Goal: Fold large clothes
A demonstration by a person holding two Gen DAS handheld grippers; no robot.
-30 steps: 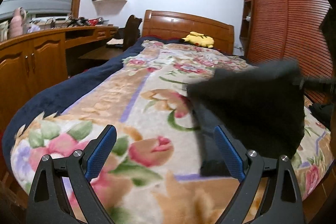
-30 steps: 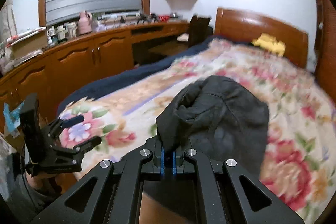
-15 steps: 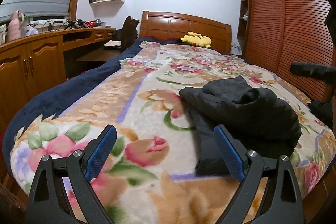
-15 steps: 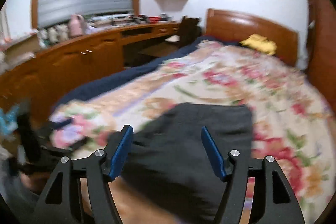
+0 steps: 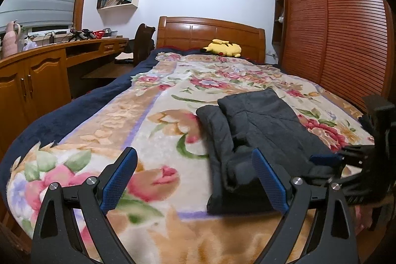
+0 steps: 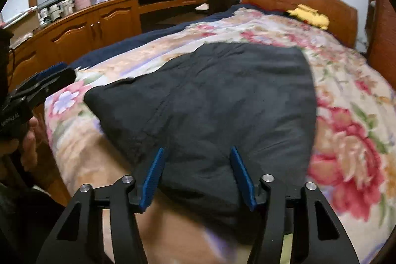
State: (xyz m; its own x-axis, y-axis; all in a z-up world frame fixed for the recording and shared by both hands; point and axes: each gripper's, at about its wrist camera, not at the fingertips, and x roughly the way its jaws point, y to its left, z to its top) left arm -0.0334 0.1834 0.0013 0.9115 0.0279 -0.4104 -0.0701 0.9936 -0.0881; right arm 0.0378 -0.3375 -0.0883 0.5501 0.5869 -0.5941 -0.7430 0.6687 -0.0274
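Garment, dark and folded over in layers, lies on the bed near its foot. Both jaws stand open and empty: left gripper beside it, right gripper at its near edge. Next likely comes gripping that edge for another fold.

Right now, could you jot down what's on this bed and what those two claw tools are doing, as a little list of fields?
Garment: dark clothing, folded, on the floral blanket
Left gripper: open, holding nothing
Right gripper: open, its fingers either side of the garment's near edge
Near headboard: yellow plush toy
Left of bed: wooden desk
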